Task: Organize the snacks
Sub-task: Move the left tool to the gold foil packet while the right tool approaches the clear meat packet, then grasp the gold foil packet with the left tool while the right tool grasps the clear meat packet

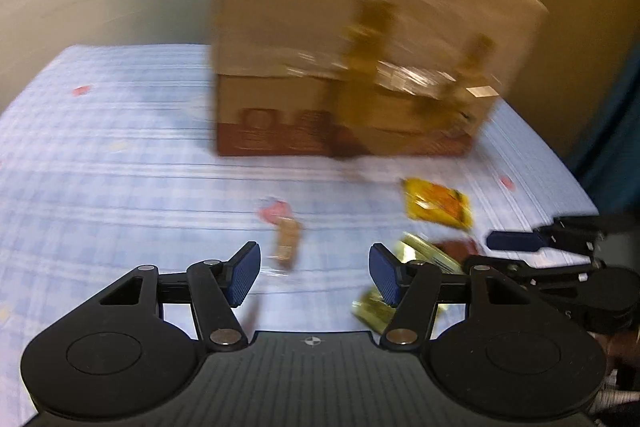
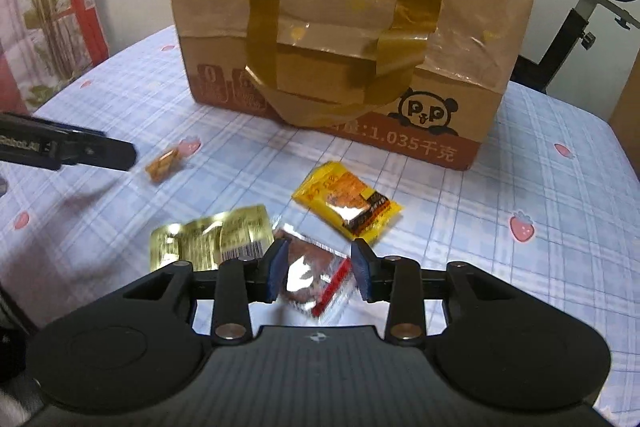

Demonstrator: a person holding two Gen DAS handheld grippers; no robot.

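Right gripper (image 2: 318, 275) stands narrowly parted around a clear-wrapped snack (image 2: 316, 279) near the tablecloth's (image 2: 540, 187) front edge; whether the pads actually pinch it I cannot tell. Left gripper (image 1: 314, 275) hangs half open, nothing between its jaws. Yellow packet (image 2: 346, 207) and gold packet (image 2: 212, 241) lie mid-cloth before the cardboard box (image 2: 352, 27).

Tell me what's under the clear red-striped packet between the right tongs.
The clear packet partly overlaps the gold packet's right edge; otherwise only tablecloth shows around it. What lies directly beneath is covered by the packet and the right tongs.
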